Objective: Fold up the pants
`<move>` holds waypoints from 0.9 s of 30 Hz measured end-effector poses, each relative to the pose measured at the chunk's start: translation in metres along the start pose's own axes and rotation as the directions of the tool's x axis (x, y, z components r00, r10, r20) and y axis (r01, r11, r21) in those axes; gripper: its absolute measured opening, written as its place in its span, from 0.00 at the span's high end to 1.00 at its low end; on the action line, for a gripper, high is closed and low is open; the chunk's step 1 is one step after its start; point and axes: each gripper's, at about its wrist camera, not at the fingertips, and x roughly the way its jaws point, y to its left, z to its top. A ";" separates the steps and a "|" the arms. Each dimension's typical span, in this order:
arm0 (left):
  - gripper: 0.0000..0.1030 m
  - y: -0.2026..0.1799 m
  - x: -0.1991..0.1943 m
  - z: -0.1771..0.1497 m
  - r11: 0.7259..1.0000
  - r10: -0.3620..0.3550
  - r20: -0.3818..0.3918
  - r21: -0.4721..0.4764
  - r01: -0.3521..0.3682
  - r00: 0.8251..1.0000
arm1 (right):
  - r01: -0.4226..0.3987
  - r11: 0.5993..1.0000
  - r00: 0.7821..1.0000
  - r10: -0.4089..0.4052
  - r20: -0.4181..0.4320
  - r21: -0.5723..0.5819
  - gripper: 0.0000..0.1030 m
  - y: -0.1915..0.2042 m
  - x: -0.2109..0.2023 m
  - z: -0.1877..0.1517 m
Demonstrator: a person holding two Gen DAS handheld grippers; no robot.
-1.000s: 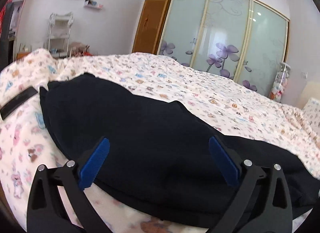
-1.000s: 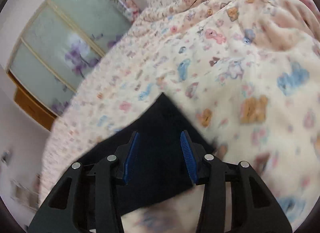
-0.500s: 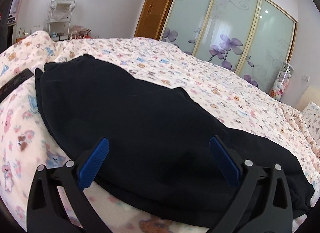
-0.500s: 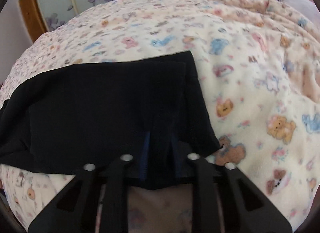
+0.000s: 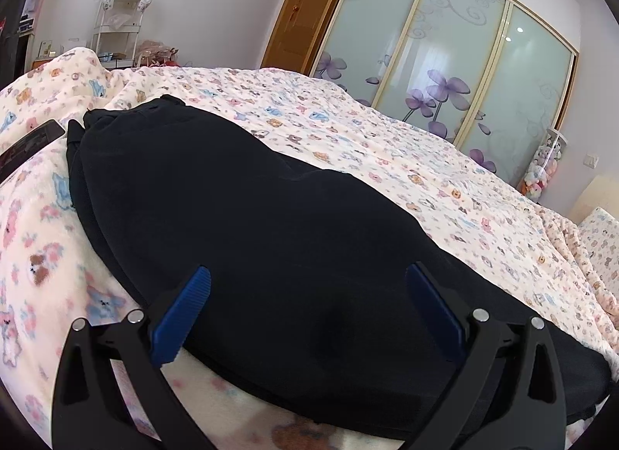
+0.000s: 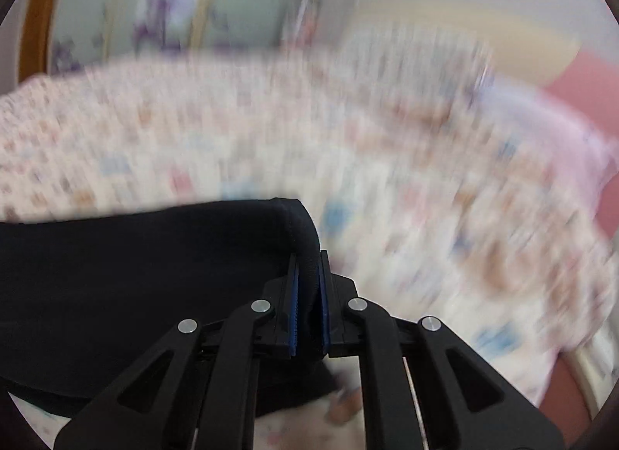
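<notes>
Right gripper [image 6: 307, 287] pinches the hem end of the black pants [image 5: 271, 225], probably to carry it over for a fold. Left gripper [image 5: 305, 310], spread wide and holding nothing, hovers over the near edge of the pants lying along the bed [image 5: 387, 148].

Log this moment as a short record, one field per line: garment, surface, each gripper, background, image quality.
garment: black pants, laid across the bed
surface: cream blanket with a bear print
left gripper: left gripper open, fingers spread over the pants, gripping nothing
right gripper: right gripper shut on a pants edge, fabric pinched between the blue pads
background: sliding wardrobe doors with purple flowers, wooden door, white shelf rack
other item: dark flat object on the blanket, kind unclear
image quality: right wrist view blurred beyond the gripper
</notes>
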 end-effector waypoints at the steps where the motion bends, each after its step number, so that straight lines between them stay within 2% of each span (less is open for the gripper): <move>1: 0.02 0.000 0.000 0.000 1.000 0.000 0.001 0.000 0.000 1.000 | -0.002 1.000 0.997 0.003 -0.080 0.008 0.90 -0.001 0.016 -0.006; 2: 0.02 0.000 -0.001 0.001 1.000 -0.002 0.002 -0.002 0.002 1.000 | 0.006 1.000 0.993 -0.005 -0.122 0.008 0.86 -0.003 0.025 -0.010; 4: 0.02 0.001 -0.001 0.001 1.000 -0.004 0.000 -0.005 0.004 1.000 | 0.025 0.999 0.994 -0.022 -0.105 0.033 0.61 -0.009 0.018 -0.010; 5: 0.02 0.001 0.000 0.001 1.000 -0.005 -0.003 -0.008 0.005 1.000 | 0.037 0.997 0.994 -0.031 -0.104 0.062 0.41 -0.014 0.016 -0.010; 6: 0.02 0.001 0.000 0.001 1.000 -0.006 -0.007 -0.010 0.006 1.000 | 0.025 0.995 0.994 -0.015 -0.105 0.100 0.37 -0.022 0.013 -0.011; 9: 0.02 0.002 0.000 0.001 1.000 -0.013 -0.007 -0.015 0.012 1.000 | -0.040 0.962 0.998 0.052 -0.039 0.269 0.38 -0.051 -0.006 -0.010; 10: 0.02 0.002 0.000 0.001 1.000 -0.017 -0.004 -0.018 0.017 1.000 | -0.076 0.938 0.997 0.081 0.000 0.338 0.38 -0.063 -0.017 -0.011; 11: 0.02 0.001 -0.001 0.001 1.000 -0.024 -0.001 -0.020 0.024 1.000 | -0.152 0.892 0.988 0.142 0.055 0.427 0.38 -0.077 -0.029 -0.014; 13: 0.02 0.000 -0.002 0.001 1.000 -0.027 0.001 -0.016 0.027 1.000 | -0.293 0.791 0.955 0.270 0.123 0.537 0.38 -0.092 -0.038 -0.022; 14: 0.02 -0.002 -0.002 0.001 1.000 -0.028 0.002 -0.011 0.028 1.000 | -0.368 0.723 0.924 0.354 0.144 0.585 0.40 -0.096 -0.036 -0.029; 16: 0.02 -0.002 -0.002 0.000 0.999 -0.031 0.003 -0.009 0.031 1.000 | -0.414 0.656 0.886 0.450 0.114 0.631 0.47 -0.094 -0.025 -0.035; 18: 0.02 -0.001 -0.001 0.000 0.999 -0.031 0.001 -0.010 0.032 1.000 | -0.407 0.641 0.872 0.485 0.068 0.650 0.51 -0.089 -0.016 -0.038; 20: 0.02 -0.002 -0.001 0.000 0.999 -0.030 -0.006 -0.012 0.030 1.000 | -0.385 0.639 0.870 0.492 0.031 0.666 0.52 -0.085 -0.009 -0.040; 22: 0.02 -0.001 0.001 0.000 1.000 -0.028 -0.016 -0.015 0.027 0.999 | -0.401 0.621 0.860 0.508 0.044 0.673 0.54 -0.083 -0.011 -0.042; 24: 0.02 -0.002 0.001 0.000 1.000 -0.027 -0.019 -0.015 0.027 0.999 | -0.403 0.622 0.853 0.520 0.031 0.671 0.57 -0.079 -0.009 -0.043; 25: 0.02 -0.002 0.001 0.000 1.000 -0.027 -0.019 -0.015 0.027 0.999 | -0.412 0.613 0.841 0.540 0.024 0.674 0.58 -0.077 -0.007 -0.044; 27: 0.02 -0.002 0.001 0.000 1.000 -0.027 -0.019 -0.016 0.027 0.999 | -0.446 0.560 0.800 0.600 0.031 0.698 0.61 -0.072 -0.003 -0.048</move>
